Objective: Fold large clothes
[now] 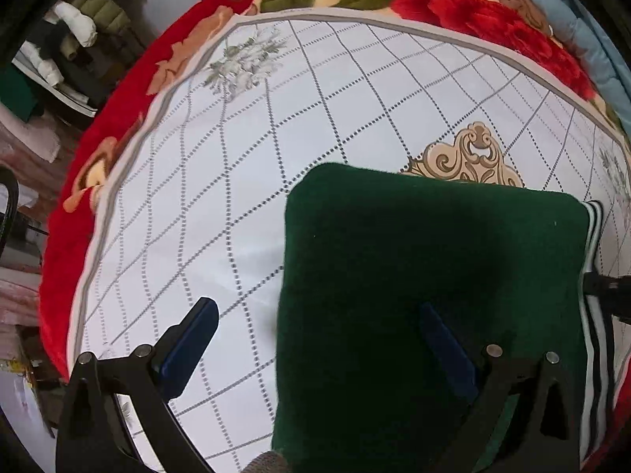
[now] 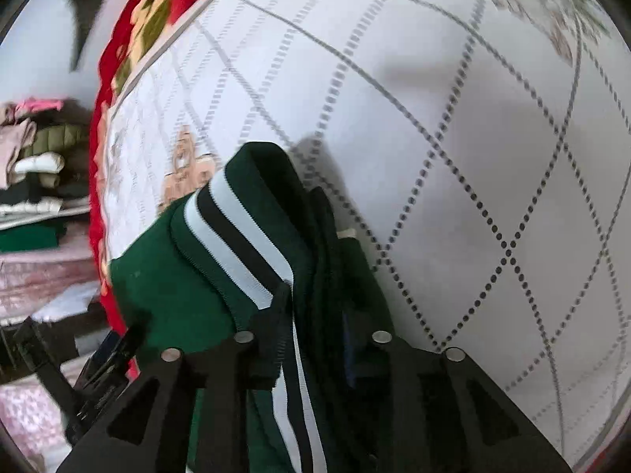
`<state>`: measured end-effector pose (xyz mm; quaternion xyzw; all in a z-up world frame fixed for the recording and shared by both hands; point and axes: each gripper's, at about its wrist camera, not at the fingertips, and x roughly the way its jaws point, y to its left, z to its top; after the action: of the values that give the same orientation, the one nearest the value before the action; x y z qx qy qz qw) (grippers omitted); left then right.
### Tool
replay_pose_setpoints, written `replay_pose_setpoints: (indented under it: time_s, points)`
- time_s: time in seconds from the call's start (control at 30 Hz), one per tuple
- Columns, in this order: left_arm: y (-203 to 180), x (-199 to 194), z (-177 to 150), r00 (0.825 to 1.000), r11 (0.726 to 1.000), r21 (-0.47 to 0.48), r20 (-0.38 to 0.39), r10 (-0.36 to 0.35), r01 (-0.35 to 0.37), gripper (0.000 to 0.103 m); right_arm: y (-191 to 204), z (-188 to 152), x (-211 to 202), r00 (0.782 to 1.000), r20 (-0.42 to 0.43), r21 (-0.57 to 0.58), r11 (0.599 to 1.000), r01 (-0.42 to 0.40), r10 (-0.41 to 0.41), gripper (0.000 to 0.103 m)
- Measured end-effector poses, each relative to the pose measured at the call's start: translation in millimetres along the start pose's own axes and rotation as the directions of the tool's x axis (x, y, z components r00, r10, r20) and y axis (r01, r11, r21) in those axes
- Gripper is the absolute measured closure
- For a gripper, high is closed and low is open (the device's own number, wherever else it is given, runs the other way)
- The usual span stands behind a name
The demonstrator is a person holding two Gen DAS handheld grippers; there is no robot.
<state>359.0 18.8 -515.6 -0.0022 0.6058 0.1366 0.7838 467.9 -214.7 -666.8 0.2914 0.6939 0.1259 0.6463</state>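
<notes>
Green fleece, thick and soft, lies folded into a squarish bundle on the white quilted mat point(image 1: 221, 205), which covers a red flowered blanket point(image 1: 465, 15). This green jacket point(image 1: 430, 276) has its striped ribbed hem point(image 2: 240, 244) running down the side nearest my right hand. My left tongs point(image 1: 319, 339) are spread wide: one blue pad hangs over the bare mat, the other over the top of the jacket, and neither is pinching anything. My right tongs point(image 2: 315, 307) sit at the striped hem with the stacked edges of cloth passing between the fingers; they look pressed onto those layers, though the fabric hides the pads, so I judge that rather than see it plainly. I expect the jacket to handle as a bulky, fairly heavy, floppy thing. It will not hold a crease by itself, and the layers may slide over one another if I lift only the top one. The ribbed hem is the firmest part and gives the surest hold, since the bands are dense and less likely to stretch or slip. For the left side I would take the near corner of the bundle, catching all layers together, so both ends rise evenly. Beyond the mat, a pile of other clothes point(image 1: 79, 27) is stacked to one side.
</notes>
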Motion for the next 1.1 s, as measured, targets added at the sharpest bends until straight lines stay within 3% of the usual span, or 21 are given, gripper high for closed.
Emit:
replay_pose_setpoints:
  time_s: [0.13,0.17,0.23,0.33,0.4,0.43,0.47,0.53,0.63,0.73,0.87,1.0,1.03,1.07,1.1]
  points:
    - [12,-15,-20,0.999,0.997,-0.069,-0.014,-0.047,0.046,0.0,-6,-33,-63,0.998,0.017,-0.015,0.998,-0.059,0.06,0.024]
    - [12,-17,-27,0.998,0.996,-0.077,-0.022,-0.051,0.049,0.0,-8,-47,-75,0.998,0.018,-0.009,0.998,-0.068,0.068,0.021]
    - [10,-17,-44,0.998,0.996,-0.084,-0.049,-0.048,0.044,0.0,-32,-80,-86,0.997,-0.033,0.019,0.998,-0.068,0.069,0.021]
    - [7,-10,-64,0.995,0.997,-0.077,-0.088,-0.036,0.029,0.0,-64,-115,-66,0.99,-0.134,0.101,0.994,-0.036,0.05,0.021]
    - [3,-7,-72,0.995,0.998,-0.06,-0.091,-0.032,0.026,0.0,-77,-128,-43,0.973,-0.179,0.167,0.979,-0.115,0.145,0.025]
    - [0,-7,-74,0.997,0.999,-0.041,-0.081,-0.016,0.012,0.0,-77,-133,-29,0.947,-0.199,0.2,0.956,-0.214,0.253,0.05]
    - [-3,-7,-75,0.998,1.0,-0.018,-0.07,0.002,-0.003,0.0,-75,-136,-22,0.943,-0.201,0.209,0.952,-0.223,0.265,0.074]
    - [-8,-8,-75,0.998,0.999,0.026,-0.048,0.03,-0.029,0.0,-65,-138,-22,0.962,-0.165,0.181,0.966,-0.185,0.216,0.077]
    - [-10,-7,-75,0.999,0.999,0.047,-0.04,0.028,-0.026,0.0,-53,-146,-60,0.973,-0.062,0.148,0.966,-0.21,0.221,0.085]
    - [-9,-8,-76,0.999,0.999,0.044,-0.041,0.014,-0.012,0.0,-61,-159,-87,0.974,-0.016,0.162,0.962,-0.219,0.224,0.086]
    - [-5,-4,-82,0.998,1.0,0.022,-0.068,-0.021,0.022,0.0,-101,-166,-52,0.992,-0.087,0.247,0.967,-0.068,0.092,0.085]
    - [-2,-11,-79,0.997,1.0,0.025,-0.076,0.004,-0.002,0.0,-92,-156,-31,0.988,-0.151,0.172,0.983,0.069,-0.043,0.082]
    - [-1,-17,-75,0.998,1.0,0.02,-0.062,0.008,-0.006,0.0,-84,-153,-35,0.984,-0.164,0.147,0.985,0.09,-0.065,0.076]
    - [1,-22,-71,0.999,1.0,0.014,-0.048,0.009,-0.009,0.0,-75,-150,-42,0.98,-0.174,0.114,0.987,0.113,-0.092,0.062]
    - [3,-27,-64,0.999,1.0,0.007,-0.033,0.014,-0.013,0.0,-66,-147,-51,0.975,-0.176,0.08,0.985,0.15,-0.135,0.058]
